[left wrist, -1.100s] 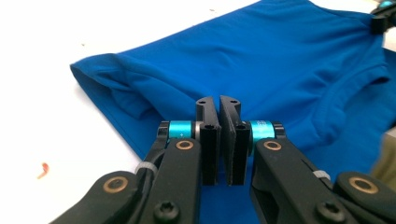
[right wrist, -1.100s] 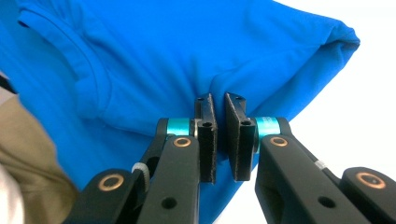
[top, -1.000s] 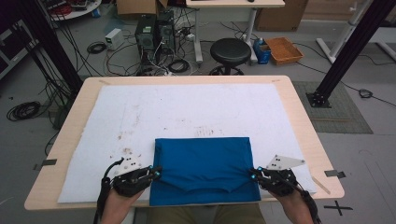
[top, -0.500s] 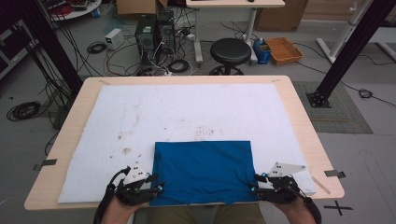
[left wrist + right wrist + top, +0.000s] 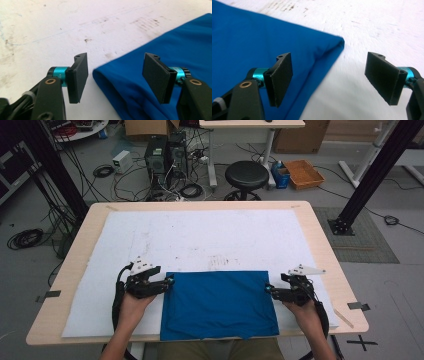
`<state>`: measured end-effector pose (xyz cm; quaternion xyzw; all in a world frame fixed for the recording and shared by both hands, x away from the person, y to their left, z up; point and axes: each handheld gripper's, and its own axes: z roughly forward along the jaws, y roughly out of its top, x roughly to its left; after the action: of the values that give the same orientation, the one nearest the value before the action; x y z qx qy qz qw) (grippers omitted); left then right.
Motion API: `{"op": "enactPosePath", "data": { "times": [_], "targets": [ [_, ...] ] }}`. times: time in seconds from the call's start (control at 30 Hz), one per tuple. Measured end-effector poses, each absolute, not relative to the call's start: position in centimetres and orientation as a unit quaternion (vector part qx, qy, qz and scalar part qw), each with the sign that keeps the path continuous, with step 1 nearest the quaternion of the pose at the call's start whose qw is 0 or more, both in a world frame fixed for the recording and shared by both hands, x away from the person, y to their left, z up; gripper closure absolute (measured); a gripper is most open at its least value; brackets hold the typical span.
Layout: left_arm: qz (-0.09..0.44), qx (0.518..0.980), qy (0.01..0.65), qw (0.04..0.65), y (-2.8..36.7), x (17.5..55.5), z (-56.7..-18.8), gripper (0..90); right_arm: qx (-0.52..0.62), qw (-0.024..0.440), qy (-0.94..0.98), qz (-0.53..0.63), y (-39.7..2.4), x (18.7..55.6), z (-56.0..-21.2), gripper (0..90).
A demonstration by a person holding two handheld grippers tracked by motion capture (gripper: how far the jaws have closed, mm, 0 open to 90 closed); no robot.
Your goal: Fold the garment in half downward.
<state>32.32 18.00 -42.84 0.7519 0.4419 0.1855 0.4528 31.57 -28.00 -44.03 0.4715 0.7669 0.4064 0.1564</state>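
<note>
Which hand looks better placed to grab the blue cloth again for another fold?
Probably the left. The left gripper stands open with the blue cloth corner lying between its fingers. The right gripper, also open, mostly straddles the white mat beside the cloth's corner.

i work in a lab or robotics workshop. evidence: black aluminium frame posts (image 5: 369, 185) bolted at the floor; computer towers (image 5: 165, 155) among loose cables (image 5: 105, 170) beyond the table's far edge; a round stool (image 5: 247, 174); a second desk (image 5: 250, 125); a stained white mat (image 5: 200, 235) covering the wooden table (image 5: 320, 235).
</note>
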Motion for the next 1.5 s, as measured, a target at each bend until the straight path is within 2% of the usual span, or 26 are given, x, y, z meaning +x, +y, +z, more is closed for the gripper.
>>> {"op": "enactPosePath", "data": {
  "times": [0.13,0.2,0.23,0.27,0.3,0.33,0.37,0.47,0.5,0.57,0.73,1.03,1.33,1.37,1.43,1.5],
  "targets": [
    [0.167,0.774,0.442,0.422,16.8,33.5,-44.1,37.2,0.474,0.144,0.774,0.394,-26.7,33.4,-44.7,23.4],
    [0.17,0.779,0.446,0.407,16.6,33.6,-44.7,40.6,0.476,0.135,0.78,0.383,-26.4,33.8,-45.0,32.1],
    [0.175,0.78,0.448,0.401,16.6,33.6,-44.9,51.2,0.463,0.153,0.789,0.375,-26.3,33.6,-45.0,40.0],
    [0.176,0.778,0.45,0.401,16.5,33.5,-45.1,51.2,0.463,0.153,0.789,0.375,-26.3,33.6,-45.0,40.0],
    [0.18,0.775,0.45,0.405,16.6,33.4,-45.1,54.7,0.459,0.151,0.791,0.375,-26.4,33.5,-45.0,47.7],
    [0.177,0.779,0.443,0.407,16.6,33.3,-45.1,71.4,0.44,0.149,0.8,0.379,-26.4,33.2,-44.9,60.6],
    [0.179,0.786,0.435,0.402,16.5,33.2,-45.1,71.4,0.44,0.149,0.8,0.379,-26.4,33.2,-44.9,60.6],
    [0.19,0.792,0.425,0.395,16.1,33.0,-45.1,85.4,0.425,0.143,0.807,0.384,-26.1,33.0,-44.9,74.9],
    [0.189,0.791,0.427,0.395,16.2,33.0,-45.1,86.2,0.427,0.138,0.807,0.385,-26.1,33.0,-44.9,77.7],
    [0.186,0.782,0.439,0.401,16.5,33.1,-45.1,86.8,0.435,0.128,0.802,0.389,-26.2,33.1,-44.8,80.5],
    [0.181,0.739,0.463,0.455,17.4,33.8,-44.7,87.2,0.46,0.144,0.781,0.397,-27.0,33.7,-44.7,82.0],
    [0.19,0.736,0.454,0.466,16.8,36.8,-44.1,87.0,0.485,0.183,0.76,0.393,-27.1,36.1,-44.0,81.9],
    [0.191,0.733,0.45,0.474,16.8,37.6,-44.3,86.5,0.488,0.209,0.76,0.374,-26.2,37.4,-44.5,81.8],
    [0.19,0.734,0.45,0.472,16.8,37.5,-44.3,84.5,0.489,0.206,0.76,0.375,-26.2,37.5,-44.5,81.5],
    [0.189,0.728,0.454,0.478,16.9,37.1,-44.1,72.5,0.484,0.209,0.765,0.37,-26.1,37.3,-44.5,79.4],
    [0.189,0.713,0.457,0.497,17.4,36.5,-43.7,55.6,0.481,0.214,0.761,0.379,-26.3,37.0,-44.1,66.9]
  ]
}}
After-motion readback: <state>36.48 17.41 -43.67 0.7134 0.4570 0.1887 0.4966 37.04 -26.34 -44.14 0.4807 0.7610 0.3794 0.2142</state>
